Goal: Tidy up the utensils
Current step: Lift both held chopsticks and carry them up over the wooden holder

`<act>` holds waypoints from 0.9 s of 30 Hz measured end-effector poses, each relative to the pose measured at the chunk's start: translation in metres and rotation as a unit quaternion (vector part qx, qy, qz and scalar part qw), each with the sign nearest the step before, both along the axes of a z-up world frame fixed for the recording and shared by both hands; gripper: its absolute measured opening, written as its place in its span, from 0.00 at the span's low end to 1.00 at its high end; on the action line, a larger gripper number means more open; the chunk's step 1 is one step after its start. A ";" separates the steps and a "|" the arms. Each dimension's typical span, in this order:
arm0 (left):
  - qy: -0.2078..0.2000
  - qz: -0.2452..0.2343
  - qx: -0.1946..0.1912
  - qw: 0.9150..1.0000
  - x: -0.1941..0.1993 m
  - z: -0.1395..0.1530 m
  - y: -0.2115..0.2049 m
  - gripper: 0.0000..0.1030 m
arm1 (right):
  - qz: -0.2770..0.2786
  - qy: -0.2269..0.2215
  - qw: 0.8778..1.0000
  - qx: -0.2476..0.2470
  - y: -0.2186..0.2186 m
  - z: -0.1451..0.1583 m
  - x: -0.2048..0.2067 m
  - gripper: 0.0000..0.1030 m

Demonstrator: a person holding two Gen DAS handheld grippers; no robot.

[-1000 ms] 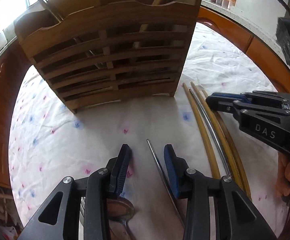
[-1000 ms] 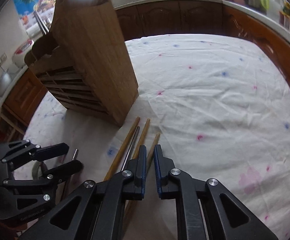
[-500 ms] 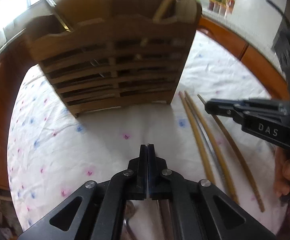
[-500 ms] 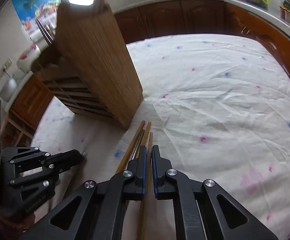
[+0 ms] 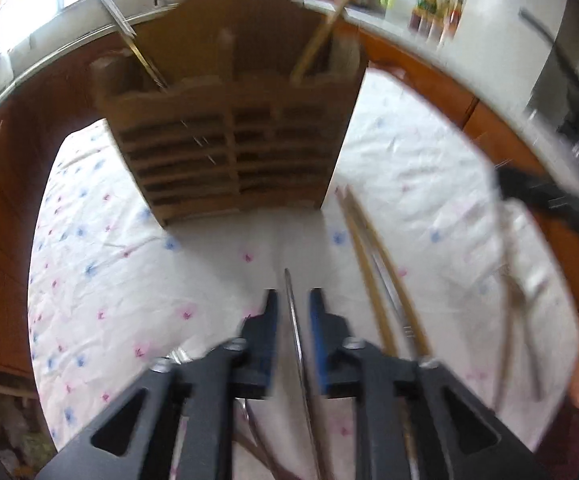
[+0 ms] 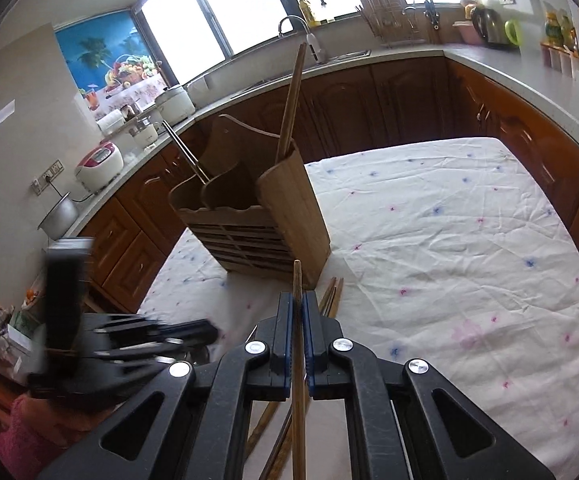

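Note:
A wooden utensil holder [image 5: 233, 132] [image 6: 261, 216] stands on the white floral cloth, with a wooden chopstick and metal chopsticks standing in it. My right gripper [image 6: 297, 312] is shut on a wooden chopstick [image 6: 297, 280] and holds it raised above the table. My left gripper [image 5: 293, 304] has a thin metal chopstick [image 5: 291, 300] between its fingers, with small gaps showing on both sides; the view is blurred. More wooden and metal chopsticks [image 5: 373, 264] [image 6: 331, 296] lie on the cloth right of the holder.
The table with the cloth [image 6: 449, 240] is ringed by brown cabinets [image 6: 389, 96] and a grey counter with rice cookers [image 6: 97, 160], a sink tap and jars. A spoon lies under my left gripper, mostly hidden.
My right gripper has lifted up and back with one wooden chopstick. My left gripper, shut half a second ago, now shows a gap around the metal chopstick and has pulled back.

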State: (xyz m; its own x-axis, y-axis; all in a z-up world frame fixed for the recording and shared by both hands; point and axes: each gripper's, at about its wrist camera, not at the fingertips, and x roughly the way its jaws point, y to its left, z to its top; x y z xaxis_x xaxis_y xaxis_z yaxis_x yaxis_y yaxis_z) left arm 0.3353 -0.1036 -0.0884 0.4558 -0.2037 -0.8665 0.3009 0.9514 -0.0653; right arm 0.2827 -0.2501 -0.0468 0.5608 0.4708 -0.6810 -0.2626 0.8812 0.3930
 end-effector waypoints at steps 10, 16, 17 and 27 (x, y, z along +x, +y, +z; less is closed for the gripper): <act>-0.014 -0.037 0.077 0.996 0.023 -0.024 -0.047 0.03 | -0.020 -0.014 1.000 0.009 -0.025 0.008 -0.015 0.05; -0.024 -0.025 0.031 0.999 0.008 -0.006 -0.033 0.02 | -0.025 -0.020 0.999 0.019 -0.029 0.012 -0.018 0.04; -0.029 -0.023 0.011 0.999 0.001 0.004 -0.028 0.02 | -0.025 -0.022 0.999 0.020 -0.029 0.013 -0.020 0.04; -0.118 0.009 -0.107 0.987 -0.077 0.093 0.038 0.02 | -0.017 -0.061 0.998 0.028 -0.021 0.043 -0.034 0.04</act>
State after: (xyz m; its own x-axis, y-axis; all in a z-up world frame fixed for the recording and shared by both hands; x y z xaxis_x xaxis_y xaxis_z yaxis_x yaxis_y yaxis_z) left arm 0.2580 -0.0653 0.0046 0.6449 -0.3611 -0.6736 0.3148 0.9286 -0.1965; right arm 0.2483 -0.2709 -0.0036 0.6541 0.4853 -0.5802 -0.2822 0.8682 0.4081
